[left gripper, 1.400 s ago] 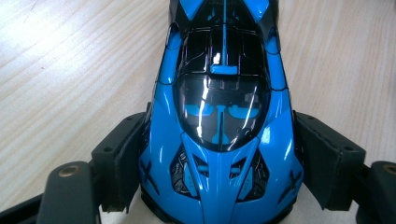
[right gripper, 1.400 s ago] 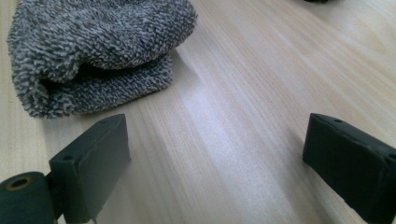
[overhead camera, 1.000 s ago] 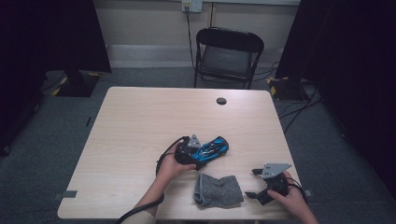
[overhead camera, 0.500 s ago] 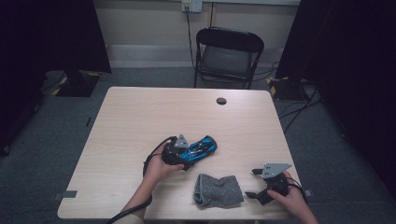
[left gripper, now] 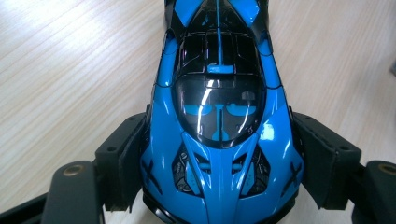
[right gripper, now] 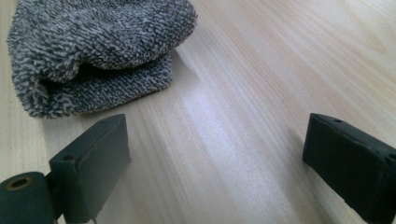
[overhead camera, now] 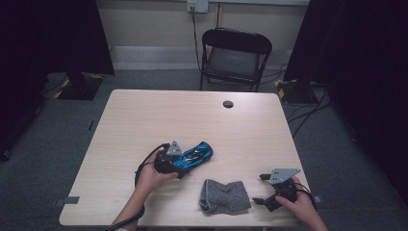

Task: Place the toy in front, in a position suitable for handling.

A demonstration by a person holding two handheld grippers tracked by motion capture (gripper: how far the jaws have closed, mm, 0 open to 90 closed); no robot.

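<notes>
Pale woodgrain table (overhead camera: 144,120) bears glossy blue toy car (left gripper: 219,116).

From my remote station I see a rectangular light-wood desk (overhead camera: 144,120) on grey carpet floor (overhead camera: 346,159). Beyond the desk's far edge stands a black folding metal chair (overhead camera: 235,57) against a beige wall (overhead camera: 144,24). Black curtains (overhead camera: 53,38) hang at both sides. A white wall socket (overhead camera: 197,6) sits above the chair.
</notes>
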